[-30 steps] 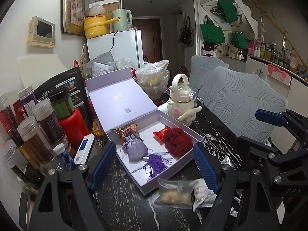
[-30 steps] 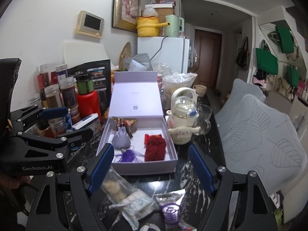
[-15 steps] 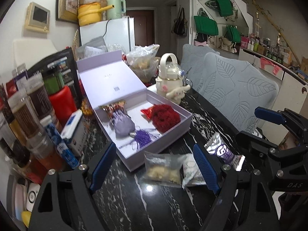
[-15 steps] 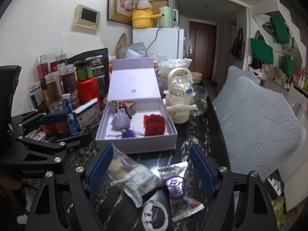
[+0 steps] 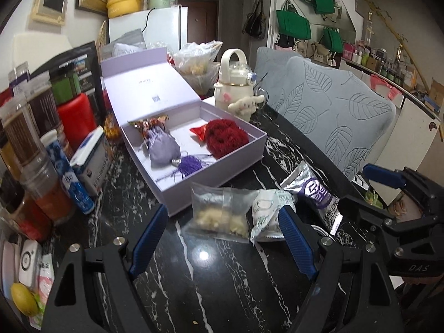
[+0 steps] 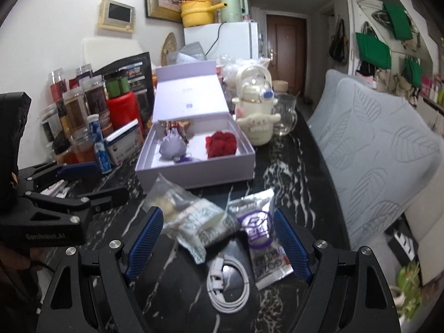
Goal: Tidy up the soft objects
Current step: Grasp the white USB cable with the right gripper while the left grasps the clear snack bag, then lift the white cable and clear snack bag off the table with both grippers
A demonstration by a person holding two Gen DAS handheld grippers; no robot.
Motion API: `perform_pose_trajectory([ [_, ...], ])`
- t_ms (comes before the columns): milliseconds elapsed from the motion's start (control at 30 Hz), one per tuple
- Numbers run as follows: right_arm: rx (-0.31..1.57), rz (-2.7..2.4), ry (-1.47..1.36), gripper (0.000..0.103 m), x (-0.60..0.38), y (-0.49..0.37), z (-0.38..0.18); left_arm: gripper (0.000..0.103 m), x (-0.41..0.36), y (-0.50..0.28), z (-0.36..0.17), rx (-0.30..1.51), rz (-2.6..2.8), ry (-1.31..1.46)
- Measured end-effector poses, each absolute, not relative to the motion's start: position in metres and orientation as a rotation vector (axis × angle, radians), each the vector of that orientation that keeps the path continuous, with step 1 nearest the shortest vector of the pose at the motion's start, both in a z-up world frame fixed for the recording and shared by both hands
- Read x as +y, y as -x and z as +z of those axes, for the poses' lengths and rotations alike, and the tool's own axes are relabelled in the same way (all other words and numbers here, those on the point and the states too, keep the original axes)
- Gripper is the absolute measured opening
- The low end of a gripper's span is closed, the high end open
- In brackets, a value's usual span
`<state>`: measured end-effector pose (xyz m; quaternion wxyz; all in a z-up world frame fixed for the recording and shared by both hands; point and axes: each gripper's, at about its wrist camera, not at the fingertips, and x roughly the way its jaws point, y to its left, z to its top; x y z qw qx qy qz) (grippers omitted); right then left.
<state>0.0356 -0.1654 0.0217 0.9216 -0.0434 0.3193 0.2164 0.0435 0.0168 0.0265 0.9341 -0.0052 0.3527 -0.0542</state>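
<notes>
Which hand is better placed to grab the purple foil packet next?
Probably the right. The purple foil packet lies between the open right tongs. From the left tongs, it sits off to the side, past the clear bag.

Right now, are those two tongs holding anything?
Left tongs: open, holding nothing.
Right tongs: open, holding nothing.

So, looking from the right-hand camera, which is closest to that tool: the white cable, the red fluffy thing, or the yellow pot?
1. White cable: on the table, right between the right tool's fingers.
2. Red fluffy thing: farther back, inside the open box.
3. Yellow pot: farthest, atop the fridge.
</notes>
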Motion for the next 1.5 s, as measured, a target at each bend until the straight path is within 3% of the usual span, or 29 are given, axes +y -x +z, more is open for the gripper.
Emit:
perform_pose_trajectory([
  [833, 0.888, 0.424, 0.029, 0.081, -0.188, -0.028, -0.058, 0.082, 0.029, -0.078, -0.028, 0.864, -0.131, 0.1],
  [1100, 0.9, 0.411, 0.097, 0.073, -0.178, -0.031, -0.073, 0.082, 0.024, -0.094, -0.041, 0.887, -0.115, 0.057],
  [1133, 0.89, 0.418, 0.11, 0.069, -0.175, -0.033, -0.074, 0.082, 0.023, -0.097, -0.042, 0.89, -0.122, 0.051],
  [1200, 0.881, 0.42, 0.115, 0.051, -0.172, -0.037, -0.073, 0.082, 0.022, -0.103, -0.045, 0.903, -0.143, 0.053],
  [1500, 0.883, 0.431, 0.099, 0.051, -0.173, -0.056, -0.074, 0.082, 0.017, -0.127, -0.058, 0.958, -0.197, 0.043],
])
